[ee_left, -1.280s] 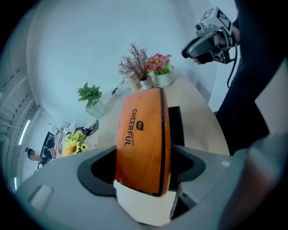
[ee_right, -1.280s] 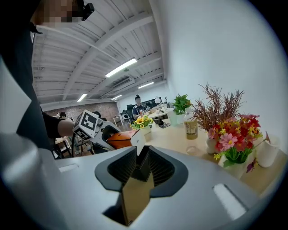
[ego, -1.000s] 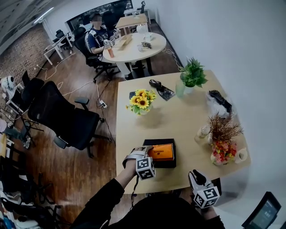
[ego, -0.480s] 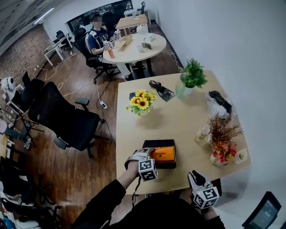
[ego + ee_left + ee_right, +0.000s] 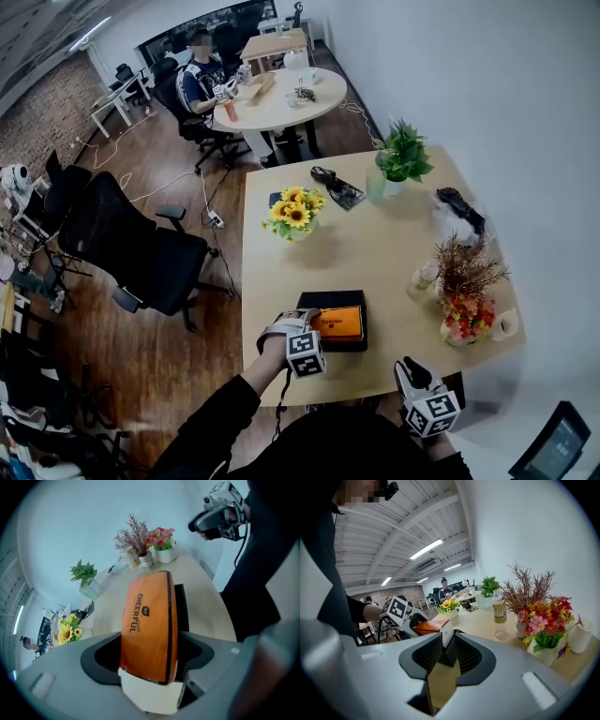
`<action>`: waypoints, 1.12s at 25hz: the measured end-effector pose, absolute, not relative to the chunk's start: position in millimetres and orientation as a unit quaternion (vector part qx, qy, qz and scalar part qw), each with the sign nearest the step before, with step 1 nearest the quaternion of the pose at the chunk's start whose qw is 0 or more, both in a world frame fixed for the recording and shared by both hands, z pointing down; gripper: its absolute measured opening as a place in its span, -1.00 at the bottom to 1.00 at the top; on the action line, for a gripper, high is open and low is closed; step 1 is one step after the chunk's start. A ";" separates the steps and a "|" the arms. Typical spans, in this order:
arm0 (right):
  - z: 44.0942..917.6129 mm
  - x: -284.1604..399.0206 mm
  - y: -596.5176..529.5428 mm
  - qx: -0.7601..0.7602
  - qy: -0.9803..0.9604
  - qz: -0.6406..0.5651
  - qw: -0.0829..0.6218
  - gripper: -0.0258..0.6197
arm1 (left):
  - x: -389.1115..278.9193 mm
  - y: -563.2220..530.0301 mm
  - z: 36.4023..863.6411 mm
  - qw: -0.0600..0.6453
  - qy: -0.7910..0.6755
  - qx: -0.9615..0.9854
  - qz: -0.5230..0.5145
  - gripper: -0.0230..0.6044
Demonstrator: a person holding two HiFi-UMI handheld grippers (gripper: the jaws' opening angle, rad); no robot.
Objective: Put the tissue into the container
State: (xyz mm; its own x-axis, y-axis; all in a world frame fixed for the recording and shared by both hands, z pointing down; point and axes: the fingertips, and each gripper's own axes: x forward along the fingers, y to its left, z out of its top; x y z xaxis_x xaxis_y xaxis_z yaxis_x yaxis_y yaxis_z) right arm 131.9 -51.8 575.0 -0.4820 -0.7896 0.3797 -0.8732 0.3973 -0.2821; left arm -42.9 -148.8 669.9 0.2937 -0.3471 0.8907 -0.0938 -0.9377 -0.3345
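An orange tissue pack (image 5: 339, 322) printed CHEERFUL lies in the mouth of a black box container (image 5: 310, 302) near the table's front edge. My left gripper (image 5: 310, 326) is shut on the pack's near end. In the left gripper view the pack (image 5: 147, 630) fills the space between the jaws, and the container (image 5: 182, 611) shows dark behind it. My right gripper (image 5: 415, 367) hovers at the front right edge, apart from the pack. Its jaws (image 5: 449, 648) stand slightly apart with nothing between them, aimed at the pack (image 5: 425, 626) and the left gripper (image 5: 401, 613).
On the wooden table (image 5: 375, 253) stand a sunflower vase (image 5: 293, 214), a green plant (image 5: 403, 155), a dried bouquet with red flowers (image 5: 464, 314), a small bottle (image 5: 424, 277) and a white cup (image 5: 506, 325). An office chair (image 5: 131, 244) stands left of the table. A person sits at the far round table (image 5: 281, 103).
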 end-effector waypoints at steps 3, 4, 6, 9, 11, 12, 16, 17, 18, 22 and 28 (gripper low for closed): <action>575.9 131.2 -51.5 0.499 -0.831 0.226 0.092 -0.66 | -45.7 -143.2 678.0 0.105 0.131 -0.793 -0.586 0.13; 576.3 130.6 -51.5 0.498 -0.832 0.226 0.093 -0.66 | -46.2 -142.1 681.0 0.103 0.131 -0.792 -0.588 0.13; 576.4 129.1 -51.4 0.496 -0.834 0.225 0.094 -0.66 | -46.3 -142.5 684.7 0.099 0.134 -0.791 -0.588 0.13; 576.9 127.4 -50.5 0.493 -0.835 0.226 0.096 -0.66 | -46.6 -145.1 686.8 0.097 0.132 -0.787 -0.595 0.13; 577.6 126.8 -50.1 0.493 -0.835 0.227 0.097 -0.66 | -47.2 -146.9 689.3 0.097 0.127 -0.781 -0.603 0.14; 578.2 126.7 -50.0 0.493 -0.834 0.227 0.097 -0.66 | -47.3 -147.9 691.1 0.095 0.125 -0.780 -0.605 0.14; 579.7 127.2 -50.8 0.492 -0.834 0.229 0.098 -0.66 | -46.5 -150.9 695.0 0.083 0.122 -0.783 -0.604 0.14; 580.2 127.3 -50.9 0.492 -0.834 0.229 0.098 -0.66 | -46.2 -151.4 695.0 0.080 0.121 -0.784 -0.603 0.14; 580.8 127.2 -50.8 0.491 -0.834 0.230 0.099 -0.66 | -45.8 -151.5 695.0 0.079 0.120 -0.786 -0.602 0.15; 581.1 125.0 -47.6 0.487 -0.836 0.231 0.101 -0.66 | -46.4 -147.3 695.0 0.078 0.116 -0.789 -0.599 0.21; 577.7 126.7 -56.6 0.489 -0.837 0.226 0.095 -0.66 | -47.3 -149.7 675.0 0.060 0.152 -0.811 -0.562 0.24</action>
State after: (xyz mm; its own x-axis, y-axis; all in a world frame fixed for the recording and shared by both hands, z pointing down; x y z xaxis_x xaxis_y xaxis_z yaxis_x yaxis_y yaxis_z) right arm 126.7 -56.6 577.7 -0.5034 -0.7759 0.3802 -0.8618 0.4192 -0.2856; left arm -47.3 -149.7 675.0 0.3229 -0.3148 0.8925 -0.1793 -0.9463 -0.2689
